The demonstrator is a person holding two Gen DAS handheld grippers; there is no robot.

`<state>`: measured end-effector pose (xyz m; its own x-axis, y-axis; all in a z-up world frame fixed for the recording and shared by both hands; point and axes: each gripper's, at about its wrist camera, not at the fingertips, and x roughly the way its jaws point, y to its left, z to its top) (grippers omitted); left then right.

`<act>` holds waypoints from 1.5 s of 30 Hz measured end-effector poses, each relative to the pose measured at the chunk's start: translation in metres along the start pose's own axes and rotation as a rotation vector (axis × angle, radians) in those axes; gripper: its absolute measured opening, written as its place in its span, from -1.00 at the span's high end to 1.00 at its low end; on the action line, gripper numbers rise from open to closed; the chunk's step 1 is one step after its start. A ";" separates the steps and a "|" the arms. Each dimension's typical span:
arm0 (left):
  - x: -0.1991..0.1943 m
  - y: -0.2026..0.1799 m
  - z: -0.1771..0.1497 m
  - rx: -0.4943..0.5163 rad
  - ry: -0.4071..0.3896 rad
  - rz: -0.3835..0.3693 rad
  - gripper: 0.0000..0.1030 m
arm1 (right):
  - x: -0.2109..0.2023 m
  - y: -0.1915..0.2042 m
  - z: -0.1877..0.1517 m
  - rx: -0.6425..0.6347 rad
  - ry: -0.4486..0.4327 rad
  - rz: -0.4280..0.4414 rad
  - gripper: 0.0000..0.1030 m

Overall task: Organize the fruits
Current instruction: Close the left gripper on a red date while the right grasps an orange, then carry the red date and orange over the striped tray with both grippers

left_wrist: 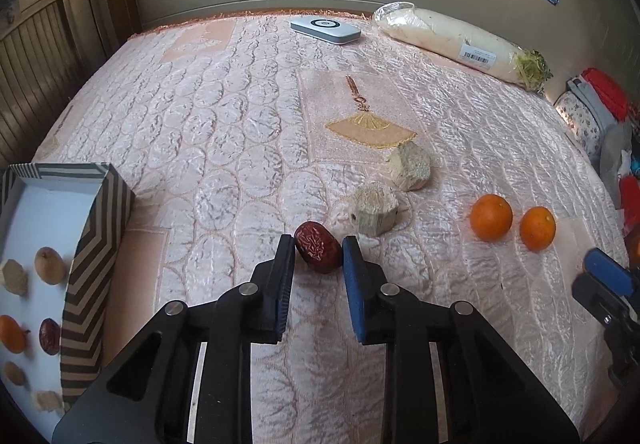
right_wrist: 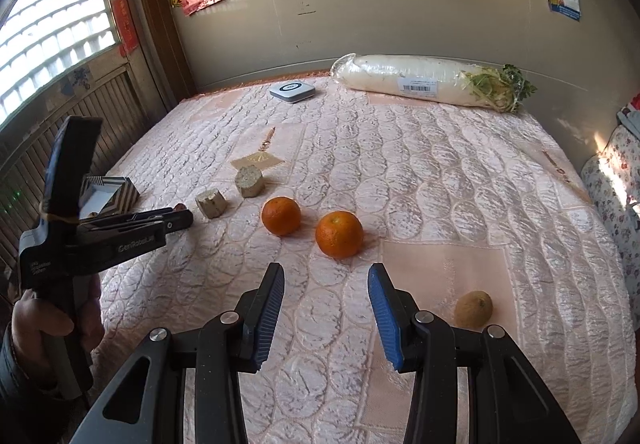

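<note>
left gripper [left_wrist: 318,250] maybe squeezed red date [left_wrist: 318,252] | right gripper [right_wrist: 326,282] wide apart near orange [right_wrist: 339,234] | mid bed [left_wrist: 240,124]

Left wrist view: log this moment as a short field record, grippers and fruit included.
left gripper: jaws around the red date, closing or closed on it
right gripper: open, empty, just short of the near orange
loose on bedspread: far orange, two beige chunks, small brown fruit
tray: holds sorted fruit
back: wrapped radish

"GenRobot.ai" on left gripper [right_wrist: 176,222] body
</note>
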<state>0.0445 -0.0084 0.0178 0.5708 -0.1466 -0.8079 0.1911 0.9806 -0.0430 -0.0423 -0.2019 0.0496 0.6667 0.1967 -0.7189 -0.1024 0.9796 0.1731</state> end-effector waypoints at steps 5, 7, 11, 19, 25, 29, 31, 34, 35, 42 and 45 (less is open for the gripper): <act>-0.011 -0.003 -0.007 0.006 0.000 -0.007 0.54 | 0.018 0.004 0.008 -0.020 0.014 -0.019 0.19; -0.015 -0.005 -0.008 0.010 -0.003 -0.017 0.54 | 0.026 0.006 0.012 -0.047 0.023 -0.061 0.19; -0.022 -0.008 -0.010 0.019 -0.011 -0.019 0.54 | 0.043 0.004 0.020 -0.070 0.051 -0.071 0.19; -0.032 -0.009 -0.014 0.023 -0.019 -0.012 0.54 | 0.051 -0.001 0.017 -0.040 0.057 -0.076 0.39; -0.043 -0.010 -0.021 0.032 -0.033 0.012 0.54 | 0.019 0.011 0.009 -0.038 0.002 -0.084 0.39; -0.052 -0.011 -0.028 0.044 -0.047 0.031 0.54 | 0.002 0.023 0.002 -0.030 -0.026 -0.081 0.39; -0.056 -0.010 -0.032 0.044 -0.054 0.037 0.54 | -0.005 0.028 -0.001 -0.030 -0.031 -0.078 0.39; -0.063 -0.007 -0.037 0.044 -0.062 0.052 0.54 | -0.011 0.037 -0.004 -0.031 -0.035 -0.061 0.39; -0.065 -0.006 -0.038 0.044 -0.065 0.055 0.54 | -0.013 0.040 -0.004 -0.036 -0.035 -0.056 0.39; -0.077 0.005 -0.048 0.035 -0.080 0.082 0.54 | -0.016 0.065 -0.008 -0.074 -0.035 -0.041 0.39; -0.081 0.009 -0.051 0.026 -0.084 0.085 0.54 | -0.017 0.073 -0.010 -0.079 -0.033 -0.032 0.39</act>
<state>-0.0407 0.0190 0.0524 0.6502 -0.0745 -0.7561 0.1594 0.9864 0.0399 -0.0686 -0.1338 0.0681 0.6947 0.1653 -0.7001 -0.1380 0.9858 0.0958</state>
